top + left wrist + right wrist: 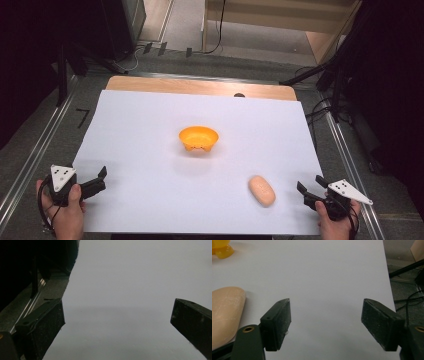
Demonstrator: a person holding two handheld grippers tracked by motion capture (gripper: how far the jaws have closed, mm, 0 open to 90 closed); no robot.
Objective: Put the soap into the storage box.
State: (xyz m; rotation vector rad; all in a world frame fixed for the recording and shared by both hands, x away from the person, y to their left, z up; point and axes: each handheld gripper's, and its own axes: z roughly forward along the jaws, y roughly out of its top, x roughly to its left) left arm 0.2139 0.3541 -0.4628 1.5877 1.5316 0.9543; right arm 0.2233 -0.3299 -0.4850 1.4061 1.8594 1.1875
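An orange bowl point(199, 136) stands upright near the middle of a white sheet point(145, 145). A pale beige oval roll point(262, 190) lies on the sheet at the front right. My right gripper point(309, 183) is just right of the roll and open, with bare sheet between its jaws. In the right gripper view point(325, 308) the roll point(225, 312) lies outside the left jaw, and a bit of the bowl point(222, 250) shows at the top left. At the sheet's front left edge my left gripper point(103, 178) is open and holds nothing point(117, 312).
The sheet covers a wooden table whose back edge point(200, 86) shows beyond it. Metal rails point(30, 160) run along both sides of the table. Black stands and cables point(330, 90) crowd the right side and the back.
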